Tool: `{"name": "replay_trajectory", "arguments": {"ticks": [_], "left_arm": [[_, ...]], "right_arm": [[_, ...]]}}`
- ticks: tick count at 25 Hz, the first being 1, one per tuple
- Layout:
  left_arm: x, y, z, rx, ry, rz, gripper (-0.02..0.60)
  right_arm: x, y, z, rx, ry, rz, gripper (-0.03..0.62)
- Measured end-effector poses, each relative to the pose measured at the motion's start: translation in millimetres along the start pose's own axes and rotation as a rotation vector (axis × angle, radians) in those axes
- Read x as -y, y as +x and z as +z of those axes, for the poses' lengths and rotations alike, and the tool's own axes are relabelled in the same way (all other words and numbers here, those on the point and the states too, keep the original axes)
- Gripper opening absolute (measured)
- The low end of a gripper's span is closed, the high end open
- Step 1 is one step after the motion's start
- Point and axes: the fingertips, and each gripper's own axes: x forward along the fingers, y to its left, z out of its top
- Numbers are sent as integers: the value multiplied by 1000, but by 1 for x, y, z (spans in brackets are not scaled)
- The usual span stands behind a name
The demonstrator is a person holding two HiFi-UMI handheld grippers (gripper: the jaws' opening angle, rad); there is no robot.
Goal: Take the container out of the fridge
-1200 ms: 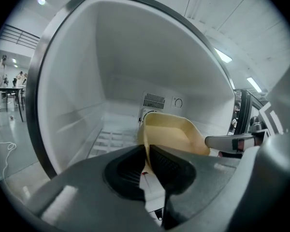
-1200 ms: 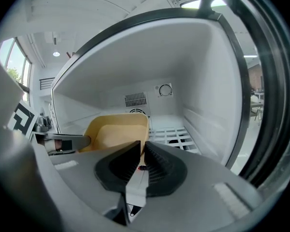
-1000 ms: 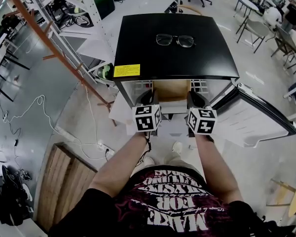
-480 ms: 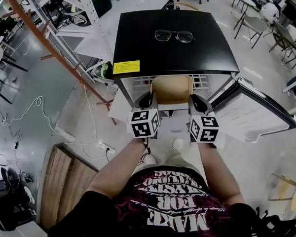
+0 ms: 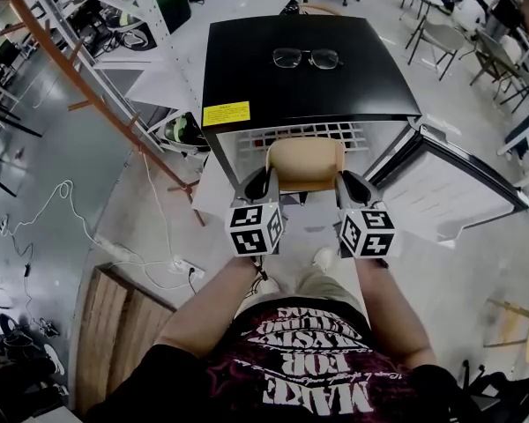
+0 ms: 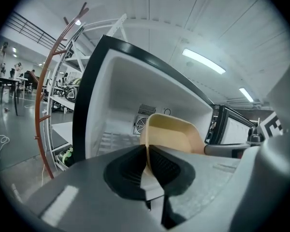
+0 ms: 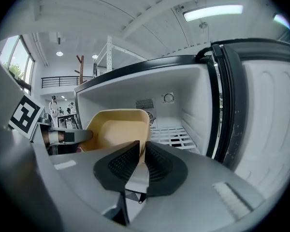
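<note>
My left gripper (image 5: 261,185) and right gripper (image 5: 353,188) each pinch a side rim of the tan container (image 5: 306,162). Over the last second it has slid forward to the mouth of the fridge (image 5: 247,77), so I judge it nearly out.

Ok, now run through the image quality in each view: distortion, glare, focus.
Head view: strong fisheye bowing the edges of the fridge, even light, everything sharp. Left gripper view: black vignette in the corners, near jaws soft, container clear, strip light bright. Right gripper view: same vignette, ceiling lamp blown out, fridge door curved by the lens.
</note>
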Motion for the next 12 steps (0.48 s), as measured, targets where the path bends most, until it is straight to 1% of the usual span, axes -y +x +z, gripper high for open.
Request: {"name": "replay_trajectory", "arguments": {"ticks": [5, 8, 12], "left_arm": [[8, -9, 6, 18, 22, -2, 19], [17, -15, 15, 46, 60, 13, 20], [33, -23, 26, 73, 86, 38, 20]], "right_arm": [[-1, -11, 8, 10, -31, 5, 66], [0, -18, 15, 24, -42, 20, 66], [6, -31, 25, 43, -45, 54, 66]]}}
